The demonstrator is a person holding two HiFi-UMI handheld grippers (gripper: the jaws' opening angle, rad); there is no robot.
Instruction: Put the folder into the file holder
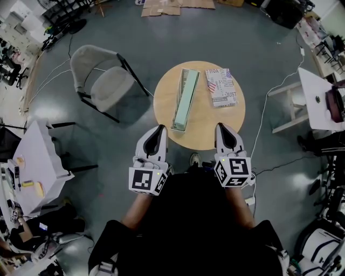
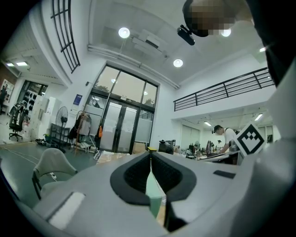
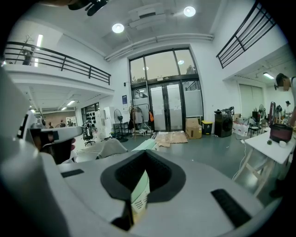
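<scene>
The folder, its cover printed with a flag pattern and lettering, lay flat on the round wooden table, on the far right part of the top, with no gripper touching it. Just beside it, toward the table's middle, the mint-green file holder lay as a long narrow box running from the table's far side to near its front edge; a narrow strip of bare wood separated the two. The left gripper hung at the table's near edge, left of the file holder's near end, and in its own view the left gripper had its black pads pressed together with nothing between them, only a sliver of the file holder showing beyond the seam. The right gripper sat over the table's near right edge, below the folder, and the right gripper likewise had its jaws closed on nothing, the file holder visible past them. A grey chair stood left of the table, flattened cardboard lay on the floor beyond it, and a white desk stood well off to its right.
</scene>
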